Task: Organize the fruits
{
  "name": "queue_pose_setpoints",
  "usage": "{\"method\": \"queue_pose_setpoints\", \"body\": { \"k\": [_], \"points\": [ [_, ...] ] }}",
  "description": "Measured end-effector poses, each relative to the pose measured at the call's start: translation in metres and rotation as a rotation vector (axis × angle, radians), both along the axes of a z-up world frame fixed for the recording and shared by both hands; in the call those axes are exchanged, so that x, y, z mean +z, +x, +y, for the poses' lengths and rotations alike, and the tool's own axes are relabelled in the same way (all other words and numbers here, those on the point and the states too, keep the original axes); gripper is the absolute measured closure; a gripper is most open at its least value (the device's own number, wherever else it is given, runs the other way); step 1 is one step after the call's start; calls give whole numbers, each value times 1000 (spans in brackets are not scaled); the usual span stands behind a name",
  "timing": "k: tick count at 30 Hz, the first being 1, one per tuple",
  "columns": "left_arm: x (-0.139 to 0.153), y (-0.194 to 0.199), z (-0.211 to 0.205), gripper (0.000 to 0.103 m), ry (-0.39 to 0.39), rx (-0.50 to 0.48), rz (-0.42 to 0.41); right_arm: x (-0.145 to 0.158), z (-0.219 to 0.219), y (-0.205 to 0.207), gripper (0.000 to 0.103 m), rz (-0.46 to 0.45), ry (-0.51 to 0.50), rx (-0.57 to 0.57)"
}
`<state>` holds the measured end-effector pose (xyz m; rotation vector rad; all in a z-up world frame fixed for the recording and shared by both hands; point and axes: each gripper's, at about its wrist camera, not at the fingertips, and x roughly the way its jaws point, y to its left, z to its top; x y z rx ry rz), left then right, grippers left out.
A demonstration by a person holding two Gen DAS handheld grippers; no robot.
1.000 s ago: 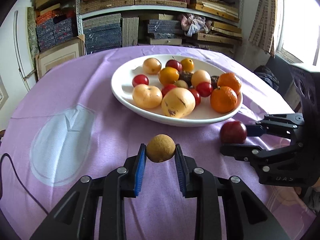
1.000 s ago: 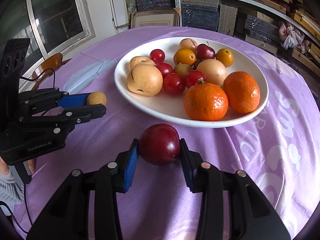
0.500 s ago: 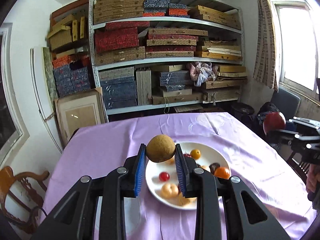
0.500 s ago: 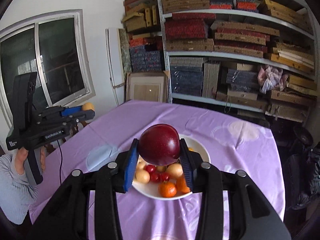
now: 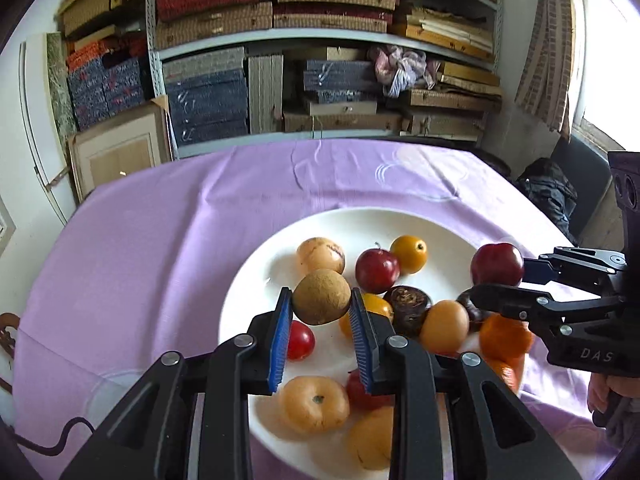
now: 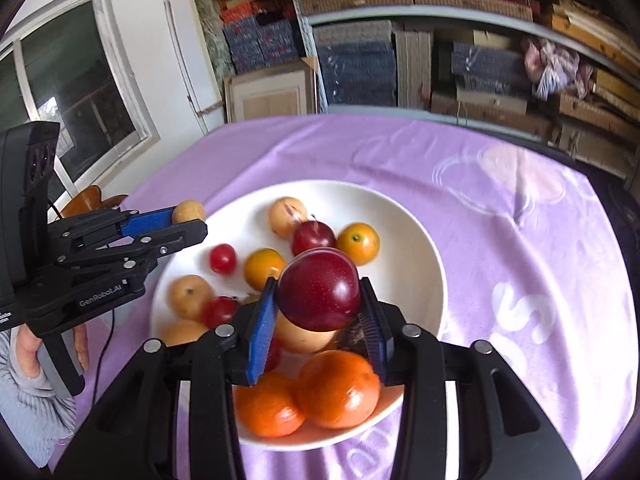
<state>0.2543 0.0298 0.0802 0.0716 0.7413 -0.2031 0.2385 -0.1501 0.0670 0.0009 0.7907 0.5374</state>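
Left gripper [image 5: 320,316] clamped on a small tan round fruit [image 5: 321,297], held above the near-left part of the white plate [image 5: 248,280]. Right gripper [image 6: 318,320] clamped on a dark red plum [image 6: 319,289], held over the plate's near side, above two oranges [image 6: 338,388] at the near rim (some blur here). In the plate beyond: yellow, orange and red fruits, one dark brown fruit [image 5: 408,305]. Plate sits on the table under a purple tablecloth [image 6: 520,248]. A hand [image 6: 24,352] in a grey sleeve grips the left handle. Past the table's far edge, shelves [image 5: 320,32] stacked with boxes.
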Motion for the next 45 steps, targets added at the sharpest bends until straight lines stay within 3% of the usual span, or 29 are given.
{"method": "queue_pose_setpoints", "body": {
  "k": [6, 8, 11, 15, 19, 22, 24, 26, 27, 31, 33, 35, 39, 42, 45],
  "points": [
    [-23, 18, 0, 74, 7, -3, 30, -21, -5, 15, 63, 30, 17, -7],
    [-26, 20, -1, 63, 8, 3, 29, -21, -6, 17, 63, 29, 19, -12],
    [-24, 18, -1, 56, 3, 10, 18, -17, -6, 16, 63, 24, 26, -7],
    [-9, 9, 3, 47, -12, 30, -5, 8, -10, 1, 63, -18, 52, -3],
    [22, -18, 15, 33, -51, 55, -62, 58, -13, -41, 63, -123, 85, 18],
    [50, -53, 21, 21, -77, 80, -128, 96, -17, -87, 44, -229, 103, 30],
    [69, -82, 23, 13, -80, 95, -175, 114, -20, -119, 20, -294, 114, 34],
    [81, -110, 21, 4, -82, 108, -217, 127, -25, -158, 6, -365, 117, 29],
    [85, -127, 20, 4, -82, 114, -238, 129, -26, -172, 4, -387, 116, 28],
    [79, -176, 8, 3, -74, 115, -259, 111, -31, -217, 4, -422, 135, 19],
    [65, -193, -1, 3, -28, 140, -251, 91, -31, -225, 4, -392, 148, 2],
    [49, -201, -10, 3, 17, 167, -229, 67, -30, -219, 4, -324, 152, -3],
    [16, -210, -24, 3, -2, 131, -212, 17, -33, -198, 4, -246, 155, -87],
    [-2, -206, -37, 3, 61, 135, -213, -4, -36, -185, 4, -221, 99, -128],
    [-9, -200, -41, 3, 28, 110, -204, -14, -39, -179, 4, -219, 82, -154]
  ]
}}
